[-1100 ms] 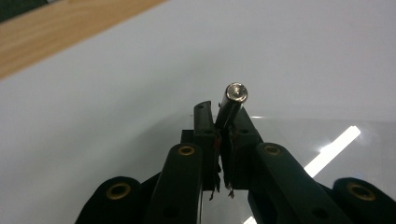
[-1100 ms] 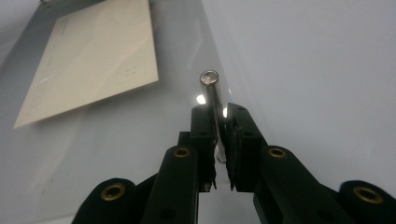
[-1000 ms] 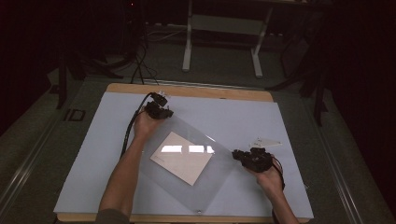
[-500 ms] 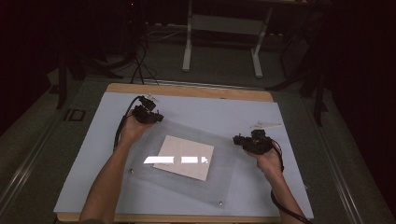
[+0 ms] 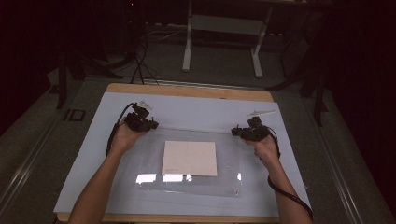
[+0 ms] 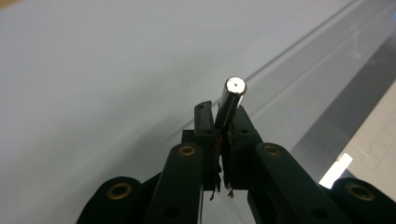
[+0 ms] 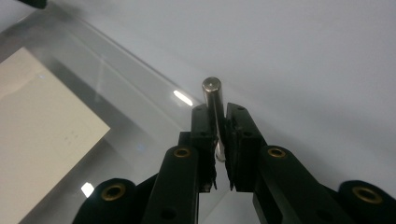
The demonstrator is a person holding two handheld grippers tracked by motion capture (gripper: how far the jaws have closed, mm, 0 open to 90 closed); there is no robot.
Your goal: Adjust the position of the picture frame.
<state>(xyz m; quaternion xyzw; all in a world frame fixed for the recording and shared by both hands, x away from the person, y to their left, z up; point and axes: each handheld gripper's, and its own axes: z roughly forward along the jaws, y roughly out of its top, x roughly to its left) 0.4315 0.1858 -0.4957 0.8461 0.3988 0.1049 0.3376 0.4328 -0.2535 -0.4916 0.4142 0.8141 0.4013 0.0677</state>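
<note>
Two grippers gripping pins at a clear sheet's far corners

The left gripper [image 5: 148,124] and right gripper [image 5: 239,132] are each clamping a short shiny metal pin [image 6: 229,103] [image 7: 213,108]; the transparent rectangular plastic sheet [image 5: 233,163] is lying over a beige paper [image 5: 190,158] on the pale blue table mat [image 5: 196,109].

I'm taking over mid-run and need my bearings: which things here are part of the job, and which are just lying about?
In the job:
- left gripper, shut on a metal pin
- right gripper, shut on a second metal pin
- clear sheet
- pale card under or in that sheet

Lying about:
- small clear piece at the mat's far right
- dark stand legs beyond the table
</note>
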